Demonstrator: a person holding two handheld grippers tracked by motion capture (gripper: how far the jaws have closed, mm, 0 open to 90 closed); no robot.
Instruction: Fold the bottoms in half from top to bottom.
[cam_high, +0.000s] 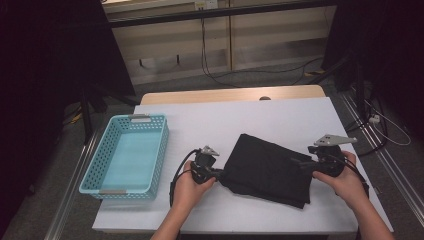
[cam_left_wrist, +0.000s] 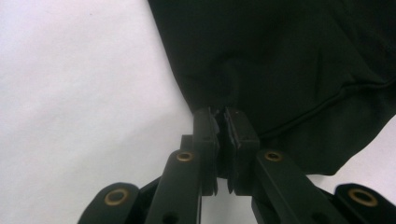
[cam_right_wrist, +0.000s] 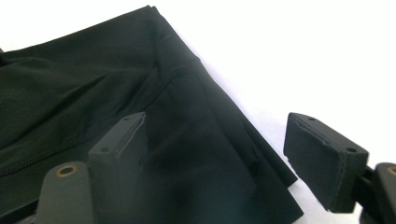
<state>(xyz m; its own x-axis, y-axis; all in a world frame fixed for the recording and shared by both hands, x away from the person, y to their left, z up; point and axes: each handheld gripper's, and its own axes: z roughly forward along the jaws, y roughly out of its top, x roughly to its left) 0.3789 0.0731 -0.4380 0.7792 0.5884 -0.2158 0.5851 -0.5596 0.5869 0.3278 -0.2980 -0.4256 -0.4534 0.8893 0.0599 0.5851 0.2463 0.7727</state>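
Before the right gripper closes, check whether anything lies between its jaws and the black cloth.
Nothing visible does. The right gripper stands open with the black cloth's edge between its jaws; the left gripper already pinches the opposite edge.

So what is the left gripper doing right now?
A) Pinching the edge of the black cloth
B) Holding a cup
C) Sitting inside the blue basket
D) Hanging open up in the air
A: in the left gripper view the left gripper has its jaws closed together on the edge of the black cloth, which lies on the white table.
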